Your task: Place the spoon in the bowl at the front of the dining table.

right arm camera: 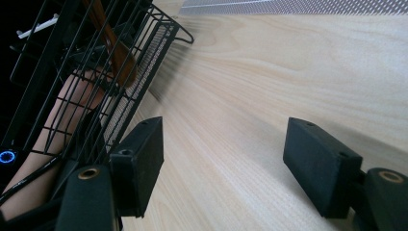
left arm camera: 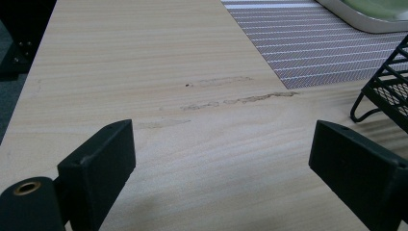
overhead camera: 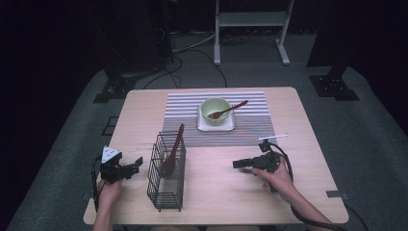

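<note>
Work item: wooden spoon (overhead camera: 172, 151) standing in the black wire basket (overhead camera: 166, 179), bowl end down, handle leaning up and away toward the striped placemat (overhead camera: 216, 127).
Long axis: near upright, tilted toward the far side of the table (overhead camera: 298, 144).
Left gripper (overhead camera: 131, 168): jaws apart, nothing between them; just beside the basket's left wall, pointing at it.
Right gripper (overhead camera: 238, 164): jaws wide apart, nothing held; lying level, pointing left at the basket across bare tabletop.
Nearer hand: left; right stands well apart.
Second spoon (overhead camera: 227, 110): resting in the green bowl (overhead camera: 215, 109) on the white tray (overhead camera: 231, 126), far side.
Approach judgement: handle top reachable from above only; side entry blocked by wire walls.
</note>
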Demonstrator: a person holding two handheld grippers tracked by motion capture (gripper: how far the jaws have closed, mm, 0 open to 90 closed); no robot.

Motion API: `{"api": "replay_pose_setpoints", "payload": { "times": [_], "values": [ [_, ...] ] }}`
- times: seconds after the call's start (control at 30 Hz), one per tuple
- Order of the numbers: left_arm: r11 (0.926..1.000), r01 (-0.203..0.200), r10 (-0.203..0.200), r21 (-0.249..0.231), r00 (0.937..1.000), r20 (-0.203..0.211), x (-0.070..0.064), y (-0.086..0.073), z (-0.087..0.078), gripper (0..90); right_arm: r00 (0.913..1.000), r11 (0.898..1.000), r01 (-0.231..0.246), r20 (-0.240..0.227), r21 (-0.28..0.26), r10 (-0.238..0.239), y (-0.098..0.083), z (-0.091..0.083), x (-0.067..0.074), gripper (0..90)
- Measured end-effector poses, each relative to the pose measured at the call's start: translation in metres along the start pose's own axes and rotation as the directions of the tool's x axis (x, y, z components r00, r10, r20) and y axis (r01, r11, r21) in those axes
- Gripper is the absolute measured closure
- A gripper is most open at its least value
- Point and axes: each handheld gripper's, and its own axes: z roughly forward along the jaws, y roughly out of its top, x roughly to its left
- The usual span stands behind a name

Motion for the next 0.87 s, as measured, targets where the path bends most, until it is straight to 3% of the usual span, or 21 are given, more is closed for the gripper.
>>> {"api": "replay_pose_setpoints", "payload": {
  "times": [0.6, 0.87],
  "values": [
    [1.0000, 0.000, 0.000, 0.003, 1.0000, 0.000, 0.000, 0.000, 0.000, 8.3, 0.9995, 1.000, 0.026, -0.014, -0.010, -0.026, -0.015, 0.001, 0.005, 29.2],
    [0.9999, 0.003, -0.003, 0.011, 1.0000, -0.001, 0.000, 0.001, 0.001, 8.3, 0.9987, 0.998, 0.039, -0.030, -0.055, -0.041, -0.021, -0.002, 0.004, 29.2]
  ]
}}
